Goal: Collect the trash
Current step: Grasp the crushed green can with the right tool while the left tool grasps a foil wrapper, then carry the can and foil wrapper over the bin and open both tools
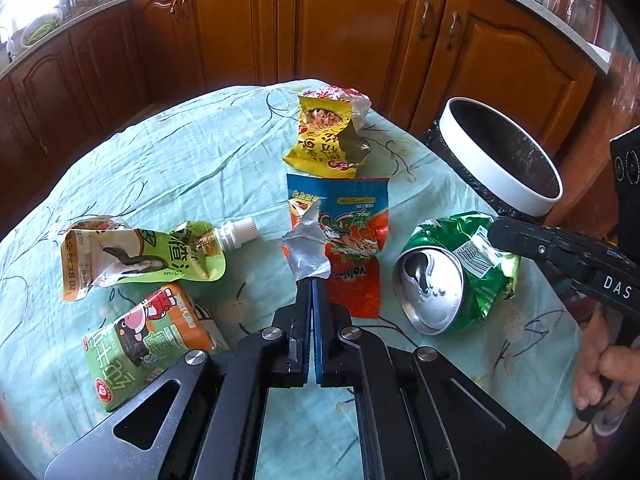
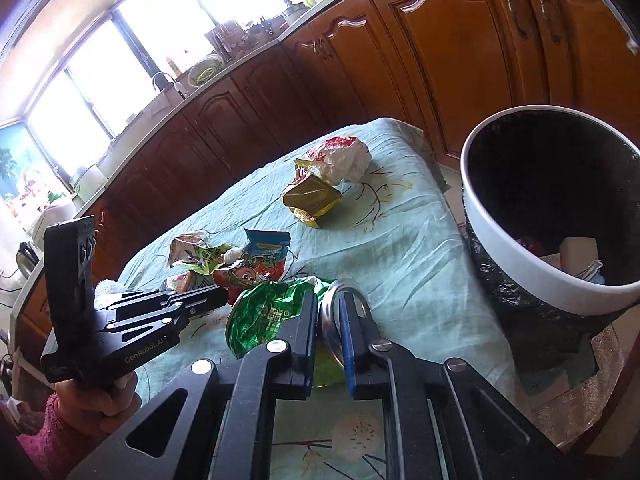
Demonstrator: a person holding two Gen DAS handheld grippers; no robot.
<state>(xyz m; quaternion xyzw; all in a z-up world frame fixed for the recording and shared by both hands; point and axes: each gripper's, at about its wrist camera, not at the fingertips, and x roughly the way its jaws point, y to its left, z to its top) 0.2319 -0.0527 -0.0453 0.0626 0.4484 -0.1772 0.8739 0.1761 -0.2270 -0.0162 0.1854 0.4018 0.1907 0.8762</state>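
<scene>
1. The crushed green aluminium drink can (image 2: 280, 316) lies on the pale teal tablecloth (image 2: 400, 240), lower centre of frame.
2. The right gripper (image 2: 326, 320) is pinching its silver rim; the left gripper (image 1: 311, 284) is pressed together, empty, touching the torn red-and-blue foil wrapper (image 1: 348, 240).
3. Judged light, dented, slippery; the rim is the best hold.

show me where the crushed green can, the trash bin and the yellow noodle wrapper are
crushed green can (image 1: 476, 276), left wrist view, on its crumpled green side.
trash bin (image 2: 516, 256), right wrist view, on its white outer rim.
yellow noodle wrapper (image 1: 316, 148), left wrist view, on its printed front.
</scene>
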